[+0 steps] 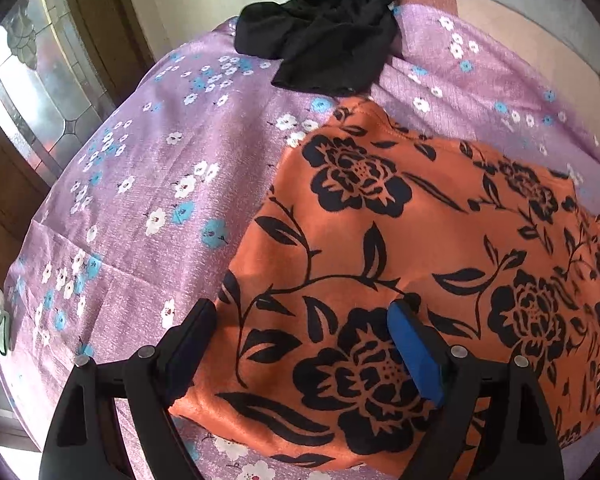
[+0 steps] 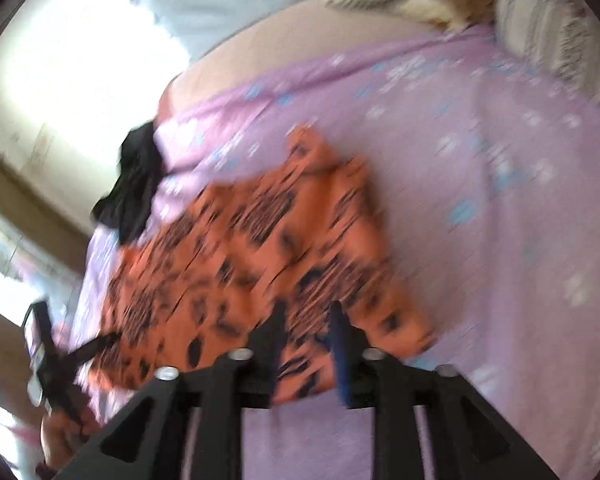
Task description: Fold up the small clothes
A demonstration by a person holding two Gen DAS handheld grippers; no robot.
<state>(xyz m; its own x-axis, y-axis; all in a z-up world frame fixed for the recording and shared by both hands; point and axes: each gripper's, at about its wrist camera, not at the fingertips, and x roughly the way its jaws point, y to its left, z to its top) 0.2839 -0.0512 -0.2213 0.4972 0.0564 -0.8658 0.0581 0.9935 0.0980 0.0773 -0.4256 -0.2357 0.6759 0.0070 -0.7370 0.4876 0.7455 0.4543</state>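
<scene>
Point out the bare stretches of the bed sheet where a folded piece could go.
The sheet lies bare to the left of the orange cloth, up to the bed's edge, below the black garment. In the right wrist view, a second wide bare stretch runs right of the orange cloth toward the pillows. It is crowded in the middle, where orange cloth and black garment nearly meet.

The left wrist camera looks steeply down along its fingers, close over the orange flowered cloth, which fills the frame from centre to 4 o'clock; the black garment sits at 12 o'clock. The right wrist camera stands a little farther back and is rolled — the lilac bedsheet slants, and the picture is blurred. Both views share the orange cloth, the black garment and the sheet — in the right view the left gripper shows at 8 o'clock.
</scene>
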